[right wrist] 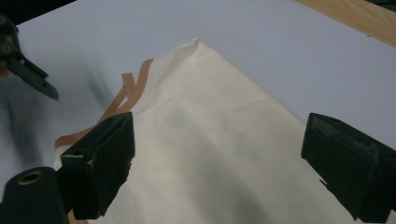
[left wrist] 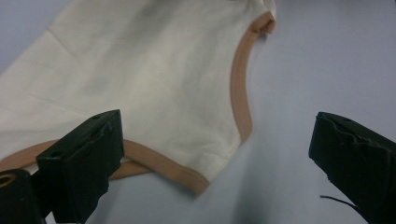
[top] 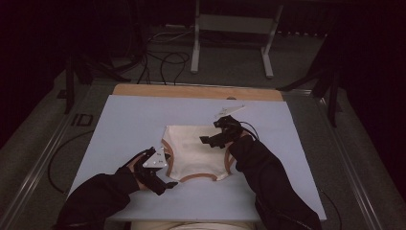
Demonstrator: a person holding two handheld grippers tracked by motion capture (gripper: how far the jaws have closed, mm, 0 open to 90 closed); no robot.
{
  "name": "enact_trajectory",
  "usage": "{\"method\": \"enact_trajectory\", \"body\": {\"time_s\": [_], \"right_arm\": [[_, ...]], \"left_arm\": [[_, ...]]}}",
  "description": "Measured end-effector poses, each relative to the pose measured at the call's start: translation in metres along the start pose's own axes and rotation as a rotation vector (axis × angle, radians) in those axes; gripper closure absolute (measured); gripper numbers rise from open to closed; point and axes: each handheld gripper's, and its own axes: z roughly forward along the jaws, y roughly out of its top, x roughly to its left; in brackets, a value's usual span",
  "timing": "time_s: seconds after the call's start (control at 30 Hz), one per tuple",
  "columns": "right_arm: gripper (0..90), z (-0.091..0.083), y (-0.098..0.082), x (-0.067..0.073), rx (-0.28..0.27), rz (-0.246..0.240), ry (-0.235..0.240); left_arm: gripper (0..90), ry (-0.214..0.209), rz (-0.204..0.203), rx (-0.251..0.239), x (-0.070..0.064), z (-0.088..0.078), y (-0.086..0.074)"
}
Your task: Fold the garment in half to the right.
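Note:
A cream garment [top: 196,151] with tan trim lies flat on a pale blue mat [top: 129,120]. My left gripper [top: 166,168] is at the garment's near left corner. In the left gripper view its jaws stand wide apart, so my left gripper [left wrist: 215,135] is open. The trimmed corner of the garment [left wrist: 154,79] lies below and between them, ungripped. My right gripper [top: 213,133] hovers over the garment's far right part. In the right gripper view my right gripper [right wrist: 217,135] is open above the cream garment [right wrist: 224,140], and the left gripper [right wrist: 28,70] shows at the far left.
The mat covers a wooden tabletop whose bare strip [top: 191,91] shows along the far edge. Beyond it stand a white metal frame [top: 230,24] and loose cables [top: 163,57] on the floor. Dark sleeves enter from the bottom of the high view.

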Motion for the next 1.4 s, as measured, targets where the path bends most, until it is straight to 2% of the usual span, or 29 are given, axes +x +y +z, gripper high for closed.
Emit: {"method": "enact_trajectory", "body": {"time_s": [0.2,0.23,0.27,0.5,0.57,0.8,0.97,1.0,1.23,1.4], "right_arm": [[9.6,0.005,-0.002,0.002,0.005,-0.006,0.013],[9.6,0.005,-0.002,0.002,0.009,-0.005,0.014],[9.6,0.006,-0.002,0.002,0.008,-0.002,0.015],[9.6,0.009,-0.004,0.003,0.015,0.001,0.026],[9.6,0.009,-0.004,0.003,0.015,0.002,0.027],[9.6,0.012,-0.005,0.004,0.023,0.001,0.031],[9.6,0.013,-0.003,0.005,0.022,-0.003,0.034],[9.6,0.014,-0.002,0.005,0.023,-0.004,0.035],[9.6,0.016,-0.001,0.007,0.027,-0.008,0.040],[9.6,0.019,0.000,0.009,0.030,-0.008,0.045]], "left_arm": [[12.9,-0.005,0.038,0.023,0.001,0.011,-0.004],[14.6,-0.005,0.038,0.023,0.001,0.011,-0.004],[15.5,-0.027,0.042,0.040,0.002,0.015,-0.005],[21.1,-0.033,0.049,0.084,0.007,0.027,-0.012],[25.7,-0.032,0.044,0.083,0.007,0.029,-0.013],[43.2,-0.053,0.076,0.062,0.009,0.030,-0.013],[54.5,-0.056,0.074,0.064,0.014,0.033,-0.010],[57.3,-0.052,0.062,0.062,0.014,0.034,-0.010],[66.8,-0.066,0.049,0.072,0.017,0.037,-0.007],[75.2,-0.051,0.039,0.075,0.018,0.039,-0.005]]}}
